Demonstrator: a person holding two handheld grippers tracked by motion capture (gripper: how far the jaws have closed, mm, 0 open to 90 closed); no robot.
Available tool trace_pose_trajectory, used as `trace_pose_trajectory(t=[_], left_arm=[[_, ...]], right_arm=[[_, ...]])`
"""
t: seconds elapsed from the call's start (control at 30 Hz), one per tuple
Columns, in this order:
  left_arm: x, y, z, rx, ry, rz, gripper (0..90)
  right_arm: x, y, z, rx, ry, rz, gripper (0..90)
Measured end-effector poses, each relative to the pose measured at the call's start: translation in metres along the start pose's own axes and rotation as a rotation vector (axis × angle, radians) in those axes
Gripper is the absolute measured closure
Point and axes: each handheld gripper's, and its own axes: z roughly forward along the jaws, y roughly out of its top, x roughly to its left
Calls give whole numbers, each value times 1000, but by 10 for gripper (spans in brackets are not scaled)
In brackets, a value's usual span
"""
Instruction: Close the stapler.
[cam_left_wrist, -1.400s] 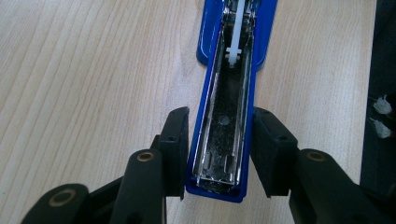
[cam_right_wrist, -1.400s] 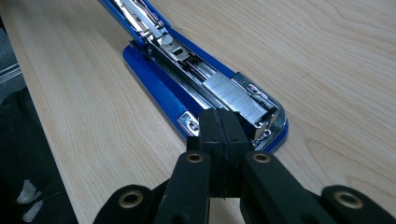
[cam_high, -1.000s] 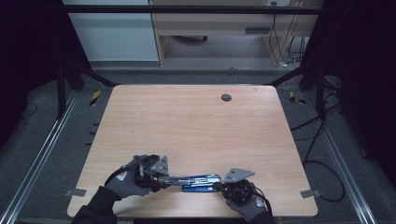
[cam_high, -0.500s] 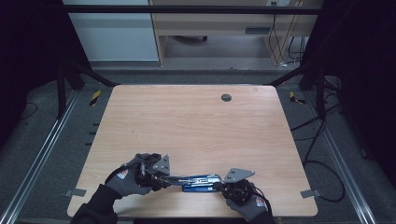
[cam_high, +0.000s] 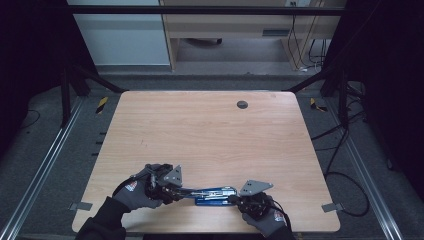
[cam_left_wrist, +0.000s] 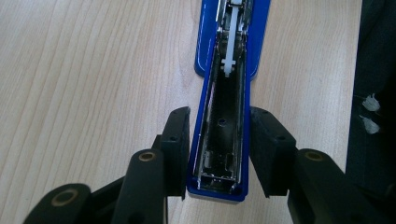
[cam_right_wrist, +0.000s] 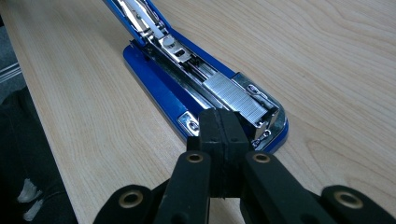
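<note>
The wooden surface (cam_high: 210, 145) carries one thing that matters to you: a blue stapler (cam_high: 212, 194), lying opened out flat near your edge, between your two hands. It is a stiff thing of painted metal and chrome, likely with some weight for its size, so it should not bend under a squeeze, but its glossy blue sides look slippery and its hinge lets the halves swing if you lift by one end alone.

Your left tongs (cam_left_wrist: 219, 140) stand on either side of the stapler's flipped-open top arm (cam_left_wrist: 223, 140), one pad along each blue side wall. The left pad looks to be against the wall; on the right I cannot tell whether a thin gap remains. That is a sound place to take hold: the walls are flat and parallel, and a hold there keeps the arm from swinging shut.

Your right tongs (cam_right_wrist: 219, 128) are fully closed on nothing, the tips just at the front of the stapler's base (cam_right_wrist: 159, 88), right before the magazine.

In that magazine (cam_right_wrist: 205, 74) sits a strip of staples (cam_right_wrist: 233, 95), up against the front end. The strip is the fragile part: it probably snaps into pieces if pushed from the side, so press it only along the channel, lightly, with the closed tips.
</note>
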Motion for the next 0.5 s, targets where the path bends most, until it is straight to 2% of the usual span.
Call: trace_pose_trajectory(t=[0.33, 0.43, 0.5], left_arm=[[-1, 2, -2, -11, 3, 5, 603], [-1, 4, -5, -30, 3, 5, 607], [-2, 6, -6, -21, 4, 7, 609]], right_arm=[[0, 0, 0, -1, 1, -1, 900], [0, 0, 0, -1, 1, 0, 900], [0, 0, 0, 0, 1, -2, 900]])
